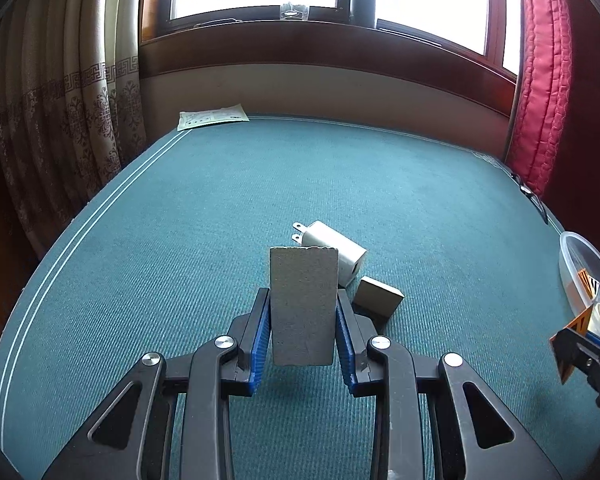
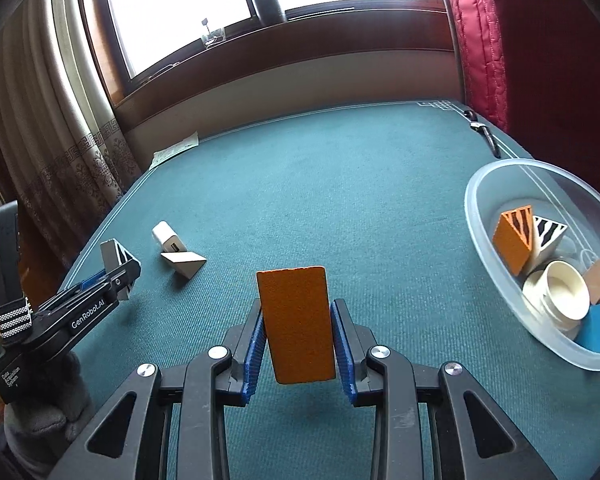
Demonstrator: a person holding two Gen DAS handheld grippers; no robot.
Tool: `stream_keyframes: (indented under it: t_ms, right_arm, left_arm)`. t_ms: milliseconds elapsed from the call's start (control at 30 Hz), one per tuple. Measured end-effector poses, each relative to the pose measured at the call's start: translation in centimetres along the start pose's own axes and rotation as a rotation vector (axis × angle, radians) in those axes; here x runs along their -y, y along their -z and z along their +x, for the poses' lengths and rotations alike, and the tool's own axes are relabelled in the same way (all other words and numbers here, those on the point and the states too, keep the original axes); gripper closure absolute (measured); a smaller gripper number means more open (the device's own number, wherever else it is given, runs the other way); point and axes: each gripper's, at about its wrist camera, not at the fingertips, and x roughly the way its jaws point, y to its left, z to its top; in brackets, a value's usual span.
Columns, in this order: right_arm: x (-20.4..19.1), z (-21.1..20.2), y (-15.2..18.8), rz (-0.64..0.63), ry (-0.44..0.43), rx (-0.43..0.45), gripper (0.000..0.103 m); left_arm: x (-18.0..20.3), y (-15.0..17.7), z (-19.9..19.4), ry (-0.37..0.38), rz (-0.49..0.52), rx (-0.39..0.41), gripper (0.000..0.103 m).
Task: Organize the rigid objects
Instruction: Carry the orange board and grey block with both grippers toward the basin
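Note:
My left gripper is shut on a grey block that stands upright between its blue pads, above the green cloth. Just beyond it lie a white charger plug and a beige wedge block. My right gripper is shut on an orange block, also held upright over the cloth. To its right stands a clear plastic bowl holding an orange striped wedge, a white striped wedge, white cups and a blue block. The left gripper shows at the left of the right wrist view.
A green cloth covers the table. A paper sheet lies at the far left corner and a wristwatch at the far right edge. Curtains hang on the left, a red quilted drape on the right, a window sill with a dark flask behind.

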Motion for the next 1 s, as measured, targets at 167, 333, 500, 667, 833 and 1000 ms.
stream_keyframes:
  t_ms: [167, 333, 500, 667, 833, 1000]
  right_arm:
    - [1.4, -1.1, -0.4, 0.022, 0.034, 0.03, 0.07]
    - [3.1, -2.4, -0.9, 0.042, 0.071, 0.062, 0.07]
    - [5.1, -3.9, -1.4, 0.076, 0.116, 0.102, 0.07]
    - [7.9, -5.3, -1.8, 0.117, 0.18, 0.137, 0.07]
    - [10.9, -6.1, -2.1, 0.173, 0.238, 0.157, 0.07]
    - [13.3, -6.4, -2.4, 0.219, 0.287, 0.169, 0.07]
  left_arm:
    - [0.2, 0.2, -0.2, 0.001, 0.005, 0.0, 0.072]
    - [0.6, 0.5, -0.6, 0.005, 0.014, 0.001, 0.072]
    - [0.9, 0.6, -0.7, 0.006, 0.022, -0.001, 0.072]
    - [1.3, 0.8, -0.9, 0.007, 0.035, -0.005, 0.072]
    - [2.2, 1.2, -1.2, 0.018, 0.057, -0.017, 0.072]
    - [3.8, 1.3, -1.6, 0.042, 0.086, -0.022, 0.072]
